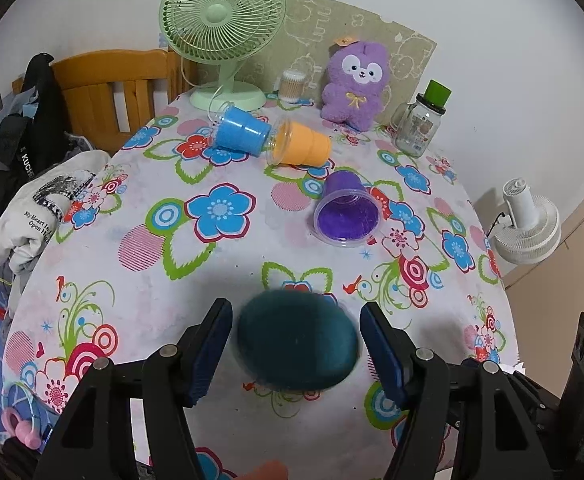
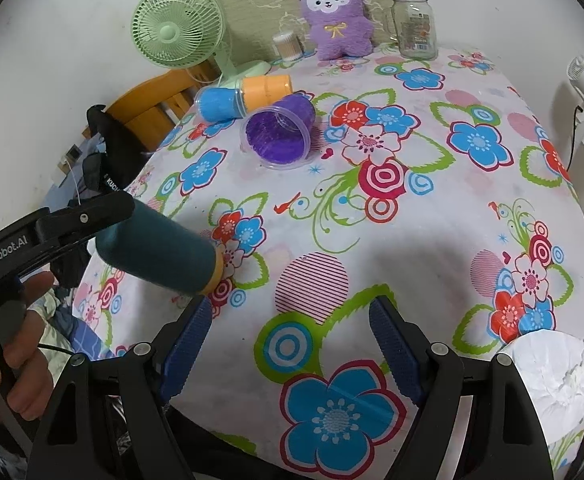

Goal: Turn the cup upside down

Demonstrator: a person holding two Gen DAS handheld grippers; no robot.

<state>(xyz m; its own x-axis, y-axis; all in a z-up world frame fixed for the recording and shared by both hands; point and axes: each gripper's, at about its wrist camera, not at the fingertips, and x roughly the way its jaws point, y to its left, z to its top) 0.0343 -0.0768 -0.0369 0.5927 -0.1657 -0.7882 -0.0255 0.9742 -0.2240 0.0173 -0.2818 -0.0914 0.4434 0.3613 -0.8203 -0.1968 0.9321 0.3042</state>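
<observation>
The left claw [image 1: 295, 307] is holding the cup [image 1: 296, 344] up over the table [image 1: 163, 280]. Its jaws are standing wide, one on each side of the cup, and they seem to be pinching it. The cup looks blurry here, so I think it is turning. It is sitting right between the fingers, close in front of the claw.

From the right view the cup is lying slanted in the air. Its long way is running across the jaws, down and toward the right claw [image 2: 289, 302], with the orange end [image 2: 216, 276] lowest. I cannot tell if that end is the mouth.

The right claw is hanging open with nothing in it, and the cup is just off to its left. The left claw is the one doing the job; to get the cup upside down it needs to roll more, I think, then go down.

Far ahead, the purple cup [image 1: 348, 210] is lying on its side.
</observation>
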